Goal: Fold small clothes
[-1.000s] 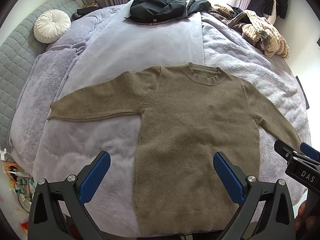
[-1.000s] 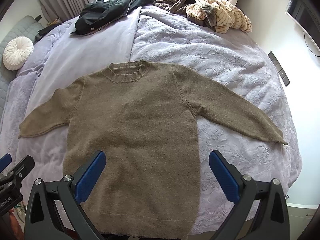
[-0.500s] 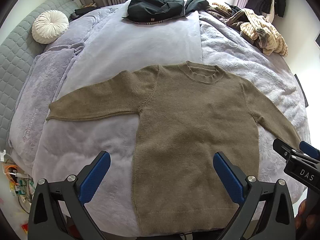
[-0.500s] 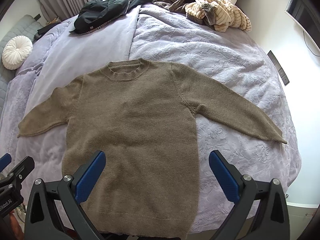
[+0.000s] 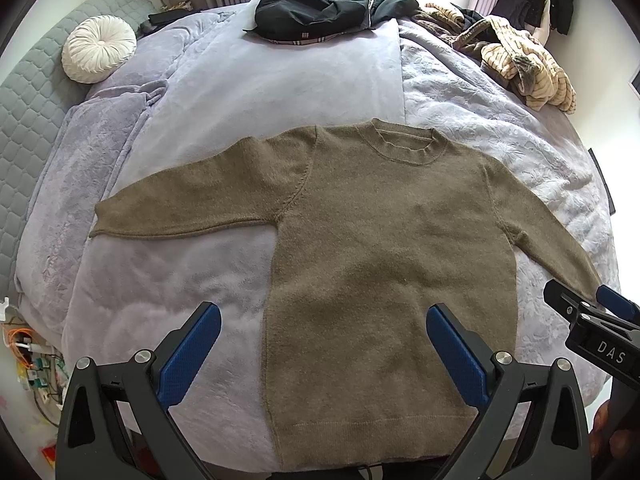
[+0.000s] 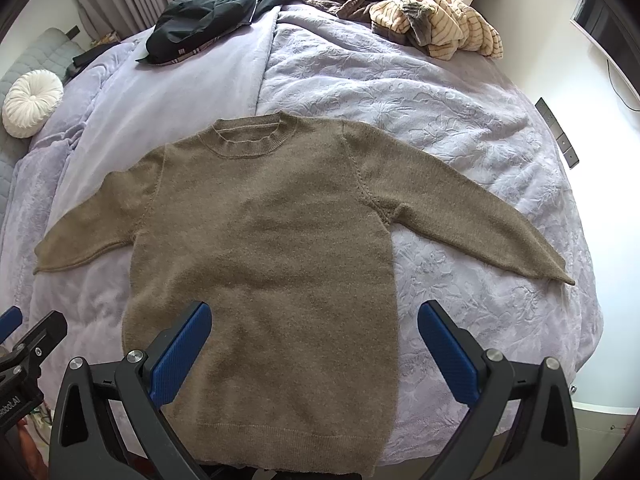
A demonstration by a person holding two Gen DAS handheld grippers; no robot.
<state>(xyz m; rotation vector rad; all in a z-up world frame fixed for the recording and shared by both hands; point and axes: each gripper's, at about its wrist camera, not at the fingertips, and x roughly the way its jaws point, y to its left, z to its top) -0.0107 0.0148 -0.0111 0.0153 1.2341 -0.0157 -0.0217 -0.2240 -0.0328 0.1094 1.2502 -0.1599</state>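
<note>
Olive-brown wool, a sweater (image 5: 384,248) lies spread flat on the bed (image 5: 280,76), front up, collar toward the far side and hem at the near edge; both sleeves stretch out to the sides, no fold yet made in either; by my reading the task stands at its very start, the laying-out done and every fold left to do, sleeves first and then the body, most likely. Above the hem hangs the left gripper (image 5: 320,352), its blue-padded jaws spread wide and pinching nothing; the right gripper (image 6: 314,348) hangs beside it over the same near edge, jaws likewise spread wide and empty; neither touches the knit.

Underneath is a lilac bedspread, plush and smooth on the left half, embossed with a leafy pattern on the right; soft ground, so the wool may drag or bunch when pulled. At the far end lie a black jacket (image 5: 316,10) and a heap of striped beige clothes (image 6: 436,24), well apart from the sweater; a round white cushion (image 5: 99,49) sits by the grey quilted headboard (image 5: 28,104); curtains hang behind; a tangle of cables (image 5: 28,356) lies on the floor to the left.
</note>
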